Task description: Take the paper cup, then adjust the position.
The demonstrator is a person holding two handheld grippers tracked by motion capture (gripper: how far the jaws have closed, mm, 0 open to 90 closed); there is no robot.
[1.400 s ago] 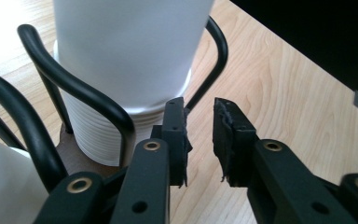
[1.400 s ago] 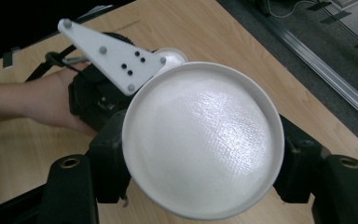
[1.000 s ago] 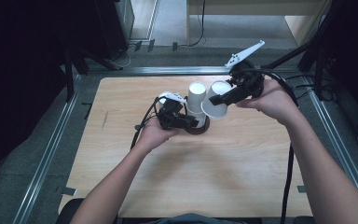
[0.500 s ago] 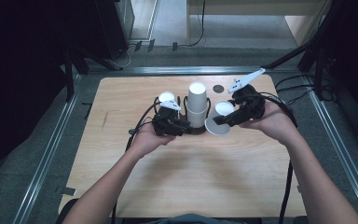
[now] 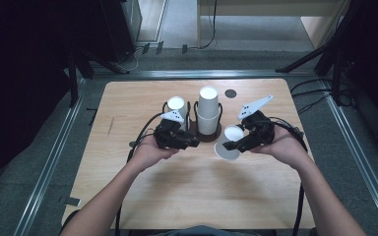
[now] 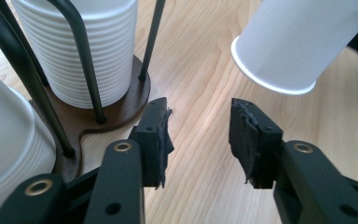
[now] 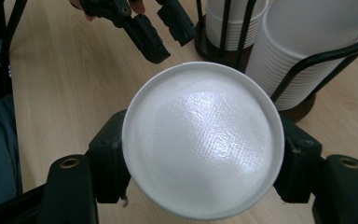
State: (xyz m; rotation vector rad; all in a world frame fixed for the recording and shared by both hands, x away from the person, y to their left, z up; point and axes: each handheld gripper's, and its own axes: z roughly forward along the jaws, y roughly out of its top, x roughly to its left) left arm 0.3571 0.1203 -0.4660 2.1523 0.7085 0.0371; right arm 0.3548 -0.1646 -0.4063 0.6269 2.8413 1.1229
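In the high view, a single white paper cup (image 5: 229, 142) lies tilted, base up, at the centre right of the frame, just right of a dark wooden, wire-framed cup holder (image 5: 207, 135). The right gripper (image 5: 236, 142) clamps it across the body, its black jaws pressed on both sides. The holder carries a tall stack of white ribbed paper cups (image 5: 208, 110) at the upper centre and a second stack (image 5: 176, 109) to its left. The left gripper (image 5: 193, 143) sits just left of the held cup at the holder's foot; its jaws have just been opening, and nothing is between them. Everything rests on a light wooden table (image 5: 128, 187).

In the left gripper view, the two black jaws stand apart over bare wood at the lower centre. The held cup's rim hangs at the upper right, off the table as far as this angle shows. The holder's wire posts and base stand at the upper left.

In the right gripper view, the cup's round white base covers the centre, with a jaw pressed on either side. The left gripper's open jaws show at the upper left and both stacks at the upper right.
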